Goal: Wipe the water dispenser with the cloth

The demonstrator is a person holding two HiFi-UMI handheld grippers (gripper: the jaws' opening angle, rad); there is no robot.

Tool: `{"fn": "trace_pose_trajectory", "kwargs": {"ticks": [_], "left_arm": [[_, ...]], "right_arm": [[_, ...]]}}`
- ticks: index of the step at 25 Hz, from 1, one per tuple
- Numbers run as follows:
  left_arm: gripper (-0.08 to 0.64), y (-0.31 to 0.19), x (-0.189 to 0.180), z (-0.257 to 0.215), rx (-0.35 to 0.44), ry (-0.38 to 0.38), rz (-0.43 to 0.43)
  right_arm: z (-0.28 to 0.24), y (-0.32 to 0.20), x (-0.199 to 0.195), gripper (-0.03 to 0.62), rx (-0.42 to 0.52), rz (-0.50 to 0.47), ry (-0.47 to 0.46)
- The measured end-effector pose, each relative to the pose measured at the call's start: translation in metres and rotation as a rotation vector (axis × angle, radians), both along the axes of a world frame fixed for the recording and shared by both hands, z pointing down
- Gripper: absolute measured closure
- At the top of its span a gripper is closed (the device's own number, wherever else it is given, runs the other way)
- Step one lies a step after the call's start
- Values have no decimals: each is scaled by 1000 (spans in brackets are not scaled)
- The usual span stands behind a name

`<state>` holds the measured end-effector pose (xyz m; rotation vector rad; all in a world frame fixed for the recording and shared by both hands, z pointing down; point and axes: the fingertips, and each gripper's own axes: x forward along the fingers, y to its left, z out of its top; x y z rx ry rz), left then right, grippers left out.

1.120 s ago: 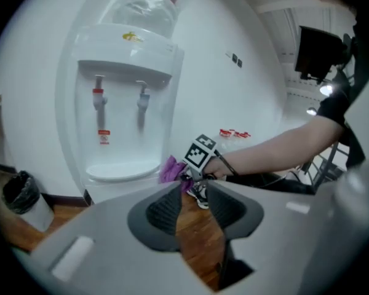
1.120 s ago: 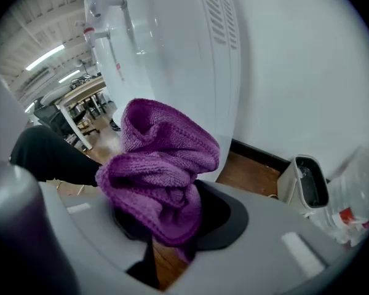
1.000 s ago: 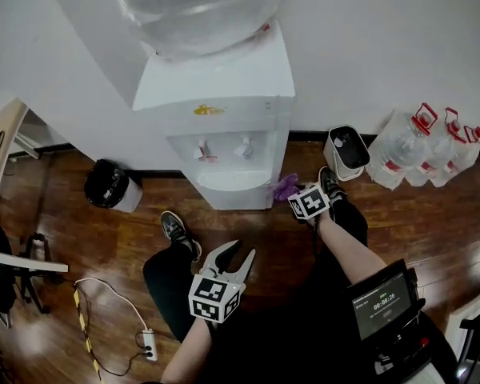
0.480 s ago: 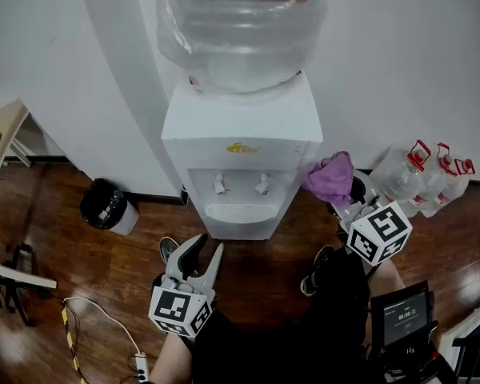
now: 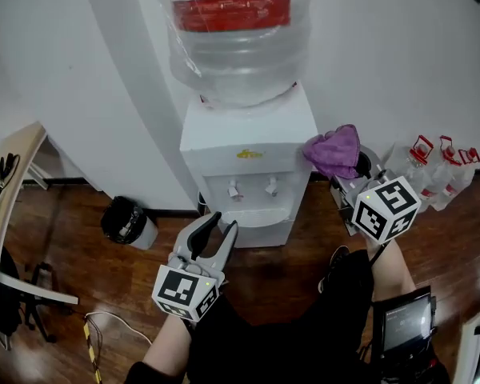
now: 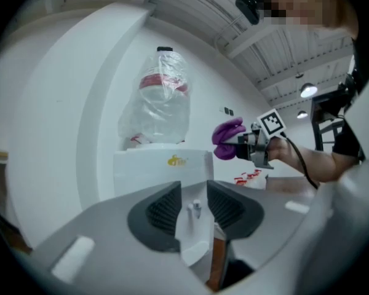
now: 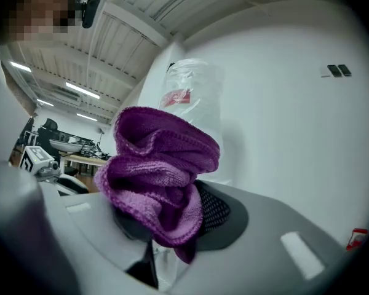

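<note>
Cloth of purple knitted microfibre (image 7: pixel 158 176) looks soft, light and limp: it will fold and drag rather than push, so it is best taken by a bunched fistful, leaving a loose pad ahead of the jaws to press on the surface. That is how it sits now. The right gripper (image 5: pixel 346 181) has its jaws clamped on the lower folds, and the rest billows up and forward past the tips in thick, looped ruffles with a stitched edge. It looks dry, though that is hard to judge.

Just ahead of that gripper and a little to its left stands the white box-shaped water dispenser (image 5: pixel 252 154), near the cloth but not touched by it. On top sits a big clear plastic water bottle with a red label (image 5: pixel 232 38), which is heavy and best not knocked.

The left gripper (image 5: pixel 222 224) points at the front of the dispenser, below its two small taps (image 5: pixel 252 189). Its jaws stand a narrow gap apart with nothing between them.

Off to the left gripper's left, a black round waste bin (image 5: pixel 128 221) stands on the wooden floor.
</note>
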<state>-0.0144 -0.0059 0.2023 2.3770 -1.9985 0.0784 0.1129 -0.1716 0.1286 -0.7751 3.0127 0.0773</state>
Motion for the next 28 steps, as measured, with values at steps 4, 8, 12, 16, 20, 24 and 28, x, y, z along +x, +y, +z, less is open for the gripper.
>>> {"fn": "trace_pose_trajectory", "kwargs": {"ticks": [4,8,12,16,20,24,28], "left_arm": [[407,-17,-13,-43,77,-30,75],[408,-26,-20,-57,125,-17,133],[407,-16,-25,-46,111,6,196],[407,2,-51,-36,93,20,214],[408,22,-96,-36,93,55,181],[417,44,-140,-36,101,102,123],[418,64,-164,-32,100,121,91]], "right_arm": [[1,7,9,469,-3,78,-4],[1,-20,18,469,25,229,72],[2,-69,5,469,-68,383,182],[9,-71,-58,469,-170,348,272],[5,-34,-139,470,-171,231,350],[8,3,-210,469,-110,165,456],[12,38,-266,469,-57,105,500]]}}
